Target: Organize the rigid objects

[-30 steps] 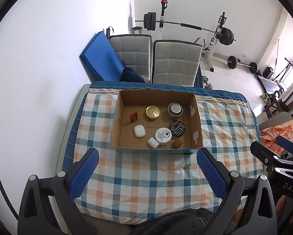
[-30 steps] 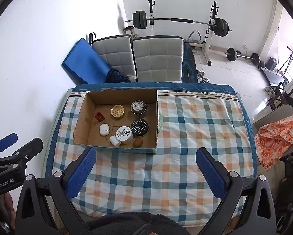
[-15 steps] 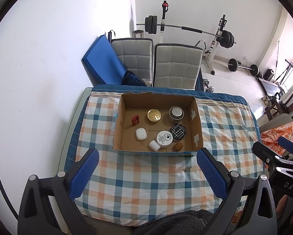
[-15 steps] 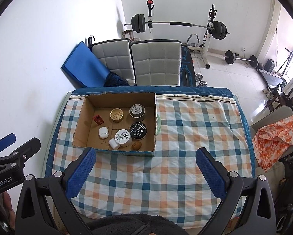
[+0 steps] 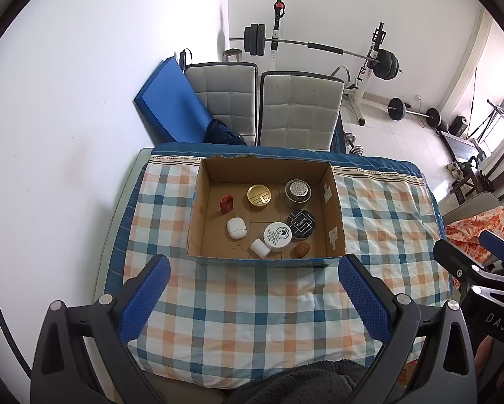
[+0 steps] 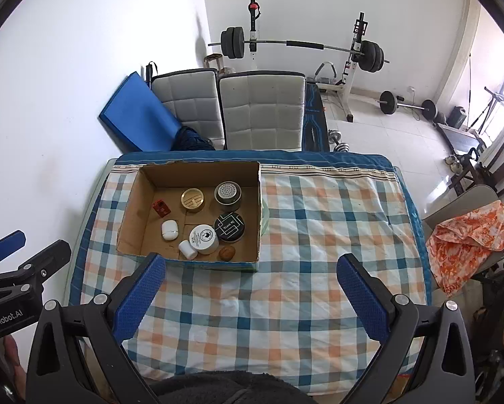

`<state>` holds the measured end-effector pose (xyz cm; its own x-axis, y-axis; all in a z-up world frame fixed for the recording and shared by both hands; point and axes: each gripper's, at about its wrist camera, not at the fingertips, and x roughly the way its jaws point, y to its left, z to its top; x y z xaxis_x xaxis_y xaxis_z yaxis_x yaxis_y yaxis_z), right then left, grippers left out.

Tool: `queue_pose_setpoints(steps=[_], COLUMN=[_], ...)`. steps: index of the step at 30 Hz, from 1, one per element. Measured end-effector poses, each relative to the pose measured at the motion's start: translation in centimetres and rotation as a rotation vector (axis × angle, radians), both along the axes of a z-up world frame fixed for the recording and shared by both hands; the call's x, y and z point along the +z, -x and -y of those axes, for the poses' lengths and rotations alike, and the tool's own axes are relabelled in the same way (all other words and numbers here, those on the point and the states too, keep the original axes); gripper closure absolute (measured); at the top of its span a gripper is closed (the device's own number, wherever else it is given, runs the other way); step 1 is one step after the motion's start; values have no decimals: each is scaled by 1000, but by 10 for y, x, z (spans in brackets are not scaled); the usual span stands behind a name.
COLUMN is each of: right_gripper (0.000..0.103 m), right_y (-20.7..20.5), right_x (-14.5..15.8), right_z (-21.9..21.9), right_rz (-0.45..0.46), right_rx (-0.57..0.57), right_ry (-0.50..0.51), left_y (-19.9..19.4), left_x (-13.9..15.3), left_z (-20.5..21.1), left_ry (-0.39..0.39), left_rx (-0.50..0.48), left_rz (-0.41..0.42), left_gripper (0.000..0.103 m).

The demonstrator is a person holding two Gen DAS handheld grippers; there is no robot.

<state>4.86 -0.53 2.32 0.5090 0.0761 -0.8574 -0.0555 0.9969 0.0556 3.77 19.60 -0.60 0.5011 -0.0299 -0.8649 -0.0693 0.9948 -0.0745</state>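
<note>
An open cardboard box (image 5: 336,208) (image 6: 130,215) stands on the checked tablecloth (image 5: 252,309). Inside lie a red case (image 5: 226,204), a gold tin (image 5: 260,196), a silver perforated tin (image 5: 298,191), a black tin (image 5: 301,224), a white round jar (image 5: 277,235), a white pod (image 5: 236,229), a small white cap (image 5: 260,247) and a brown nut-like piece (image 5: 301,249). My left gripper (image 5: 253,294) is open, high above the near cloth. My right gripper (image 6: 252,294) is open too, holding nothing, above the cloth to the right of the box.
Two grey padded chairs (image 5: 299,111) and a blue mat (image 5: 171,107) stand behind the table by the white wall. A barbell rack (image 6: 302,47) is at the back. An orange cloth (image 6: 467,235) lies on a chair at the right. Bare cloth (image 6: 336,219) fills the table's right half.
Both grippers have risen and drawn back from the table, so the box looks smaller and farther. Nothing in the box has moved. Both stay open.
</note>
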Motion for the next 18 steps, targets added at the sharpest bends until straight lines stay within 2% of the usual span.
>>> queue_pose_setpoints(steps=[18], right_gripper=[0], right_y=[1], right_x=[3], right_z=[9], right_rz=[34], right_rx=[-52], right_ry=[0], left_y=[-4], left_x=[4], left_z=[-1], left_ry=[-7], left_rx=[2], left_rz=[23], left_gripper=[0])
